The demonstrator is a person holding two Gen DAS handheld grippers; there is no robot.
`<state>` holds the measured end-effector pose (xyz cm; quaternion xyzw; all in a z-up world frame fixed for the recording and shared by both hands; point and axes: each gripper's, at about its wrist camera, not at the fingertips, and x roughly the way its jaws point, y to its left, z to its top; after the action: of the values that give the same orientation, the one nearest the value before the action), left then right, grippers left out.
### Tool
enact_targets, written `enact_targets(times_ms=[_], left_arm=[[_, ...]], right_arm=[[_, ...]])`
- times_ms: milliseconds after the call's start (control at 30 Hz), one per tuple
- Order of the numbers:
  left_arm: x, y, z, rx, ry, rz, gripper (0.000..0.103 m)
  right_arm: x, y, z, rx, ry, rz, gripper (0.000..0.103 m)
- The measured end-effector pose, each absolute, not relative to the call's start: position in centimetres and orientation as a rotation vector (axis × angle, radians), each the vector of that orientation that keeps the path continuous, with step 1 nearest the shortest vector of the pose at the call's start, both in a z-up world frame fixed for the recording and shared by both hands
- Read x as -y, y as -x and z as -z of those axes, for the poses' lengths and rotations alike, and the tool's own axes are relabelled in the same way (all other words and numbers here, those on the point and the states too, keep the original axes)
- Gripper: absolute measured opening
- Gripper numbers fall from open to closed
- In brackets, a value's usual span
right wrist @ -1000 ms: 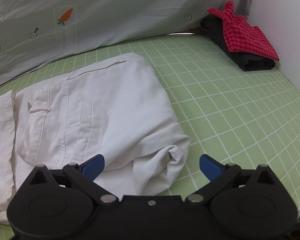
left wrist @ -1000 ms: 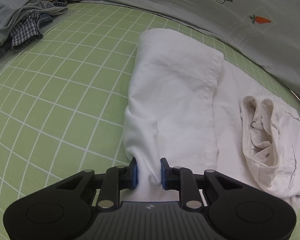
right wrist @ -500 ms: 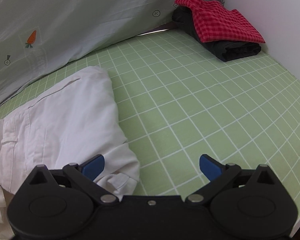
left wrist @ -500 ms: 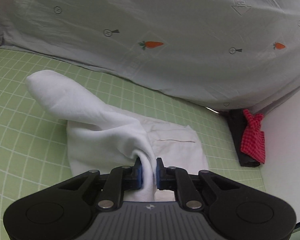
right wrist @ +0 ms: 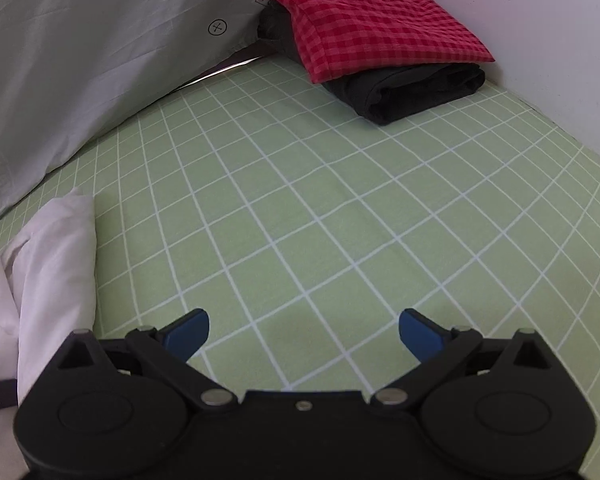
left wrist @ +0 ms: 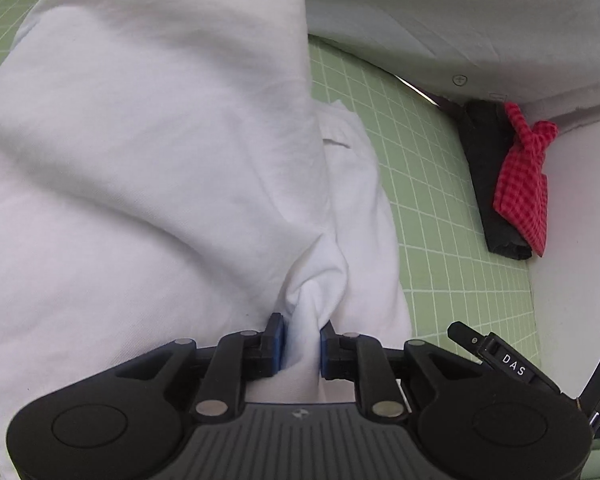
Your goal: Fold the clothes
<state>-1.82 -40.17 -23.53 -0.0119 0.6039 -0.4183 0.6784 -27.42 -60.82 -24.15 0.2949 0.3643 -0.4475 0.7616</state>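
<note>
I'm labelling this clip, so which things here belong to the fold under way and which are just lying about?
In the job:
white garment, pinched in the left gripper
right gripper, open and empty

Lying about:
red checked cloth
folded black garment beneath it
grey printed sheet

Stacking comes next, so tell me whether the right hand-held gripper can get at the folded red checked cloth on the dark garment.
Probably yes: the right hand-held gripper is open and empty, and only bare green grid mat lies before the folded red checked cloth.
</note>
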Motion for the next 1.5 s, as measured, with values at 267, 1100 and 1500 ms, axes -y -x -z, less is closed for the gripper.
enact_targets(times_ms=[267, 1100, 1500], left_arm=[[39.6, 2.3, 23.0, -1.36, 0.112, 0.884, 0.027], [26.3, -1.3, 19.2, -1.156, -0.139, 0.564, 0.087], [27.6, -3.6, 23.0, -1.236, -0.149, 0.543, 0.092]], right_arm=[[60.7, 26.2, 24.2, -0.806, -0.618, 0.879, 0.102], [51.3, 16.6, 18.7, -0.724, -0.451, 0.626, 0.101], [51.4, 8.1, 22.2, -0.837, -0.446, 0.388, 0.044]])
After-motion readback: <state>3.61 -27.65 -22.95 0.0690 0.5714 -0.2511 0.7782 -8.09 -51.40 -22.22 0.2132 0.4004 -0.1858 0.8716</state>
